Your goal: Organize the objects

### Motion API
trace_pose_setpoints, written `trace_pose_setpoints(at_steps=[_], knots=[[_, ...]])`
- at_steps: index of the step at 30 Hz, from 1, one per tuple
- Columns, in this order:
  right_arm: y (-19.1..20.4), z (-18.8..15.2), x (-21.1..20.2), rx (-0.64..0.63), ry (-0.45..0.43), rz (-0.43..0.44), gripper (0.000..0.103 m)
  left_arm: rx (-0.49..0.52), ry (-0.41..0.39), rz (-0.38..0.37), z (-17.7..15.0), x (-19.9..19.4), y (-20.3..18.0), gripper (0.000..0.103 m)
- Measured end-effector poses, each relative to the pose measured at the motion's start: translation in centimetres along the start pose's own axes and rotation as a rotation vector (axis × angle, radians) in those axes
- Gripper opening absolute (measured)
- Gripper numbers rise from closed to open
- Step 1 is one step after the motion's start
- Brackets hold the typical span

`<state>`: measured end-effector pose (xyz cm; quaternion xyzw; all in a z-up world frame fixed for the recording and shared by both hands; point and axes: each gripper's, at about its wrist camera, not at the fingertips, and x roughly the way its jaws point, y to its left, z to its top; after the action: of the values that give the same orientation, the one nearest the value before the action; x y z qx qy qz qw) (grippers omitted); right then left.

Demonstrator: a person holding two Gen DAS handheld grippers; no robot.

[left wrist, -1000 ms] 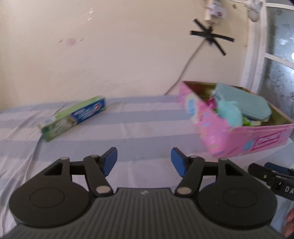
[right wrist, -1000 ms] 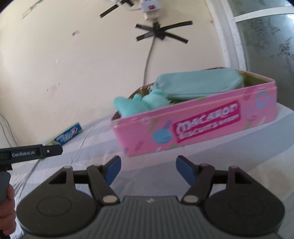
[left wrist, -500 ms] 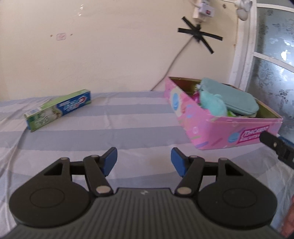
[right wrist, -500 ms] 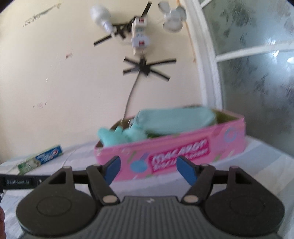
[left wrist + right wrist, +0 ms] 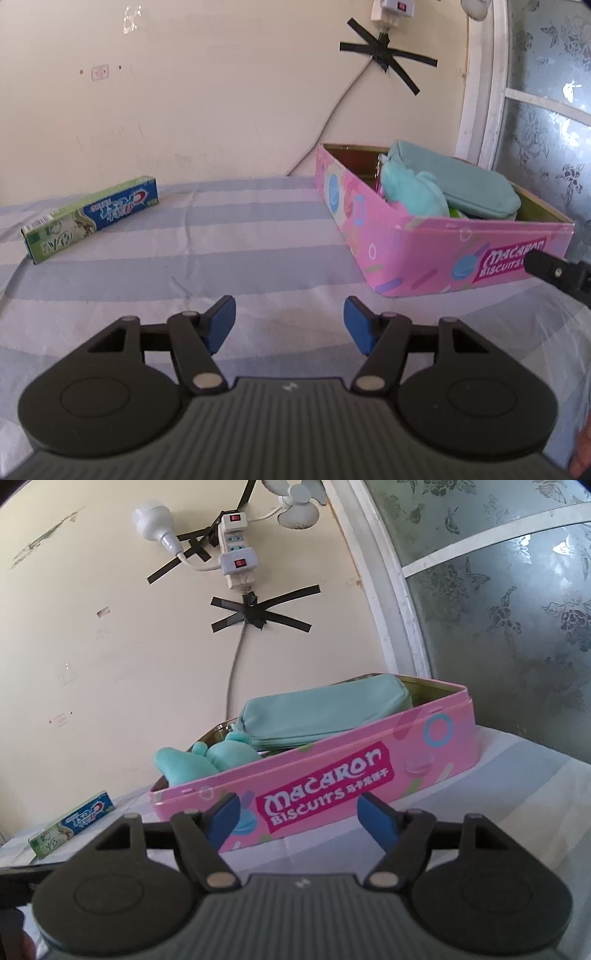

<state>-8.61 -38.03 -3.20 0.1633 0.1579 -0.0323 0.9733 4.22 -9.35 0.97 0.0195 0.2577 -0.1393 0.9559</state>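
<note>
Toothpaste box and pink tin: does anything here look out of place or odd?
The toothpaste box lies alone on the striped cloth, well apart from the pink biscuit tin, which already holds a teal pouch and a teal plush toy. Nothing looks spilled or damaged.

A toothpaste box [image 5: 90,218] lies far left on the bed [image 5: 258,258]; a tin [image 5: 436,251] at right holds a pouch [image 5: 469,184] and plush [image 5: 410,188].
</note>
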Motion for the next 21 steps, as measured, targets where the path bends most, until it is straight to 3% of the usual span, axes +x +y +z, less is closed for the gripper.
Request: trace_pose_setpoints(at_steps=[21], knots=[[0.4,-0.1,0.8,-0.029,0.046,-0.032,0.074,-0.002,-0.097,-0.038,-0.8,-1.4,0.4,0.073]])
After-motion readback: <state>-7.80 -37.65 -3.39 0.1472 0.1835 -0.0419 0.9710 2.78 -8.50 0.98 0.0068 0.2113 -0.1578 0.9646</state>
